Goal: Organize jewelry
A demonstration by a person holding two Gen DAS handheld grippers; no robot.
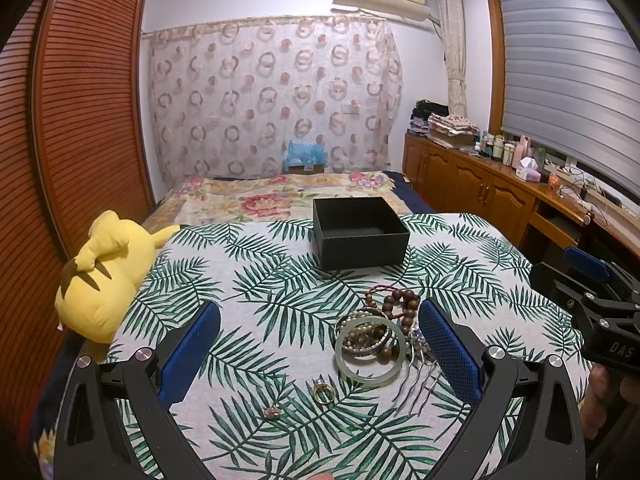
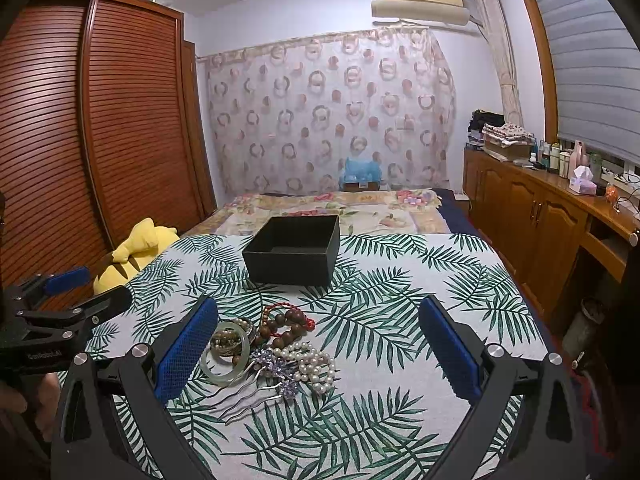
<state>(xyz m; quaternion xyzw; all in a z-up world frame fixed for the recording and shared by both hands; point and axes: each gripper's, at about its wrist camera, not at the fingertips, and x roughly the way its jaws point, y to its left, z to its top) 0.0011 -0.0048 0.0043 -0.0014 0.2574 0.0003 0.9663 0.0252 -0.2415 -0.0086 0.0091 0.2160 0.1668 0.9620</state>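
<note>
A heap of jewelry lies on the palm-leaf cloth: a pale green bangle point(image 1: 370, 349) point(image 2: 225, 354), a brown wooden bead bracelet point(image 1: 402, 306) point(image 2: 286, 326), a silver hair comb point(image 1: 418, 380) point(image 2: 256, 394) and a pearl strand point(image 2: 314, 364). Two small rings point(image 1: 323, 391) point(image 1: 273, 413) lie apart in front. An open black box point(image 1: 360, 232) point(image 2: 294, 250) stands behind the heap. My left gripper point(image 1: 320, 354) is open above the bangle and rings. My right gripper point(image 2: 320, 350) is open with the pearls and comb between its fingers.
A yellow plush toy point(image 1: 106, 276) point(image 2: 136, 250) lies at the cloth's left edge by the slatted wardrobe point(image 2: 100, 120). Wooden cabinets point(image 2: 540, 216) with bottles run along the right wall. A floral quilt point(image 1: 280, 196) covers the bed beyond the box.
</note>
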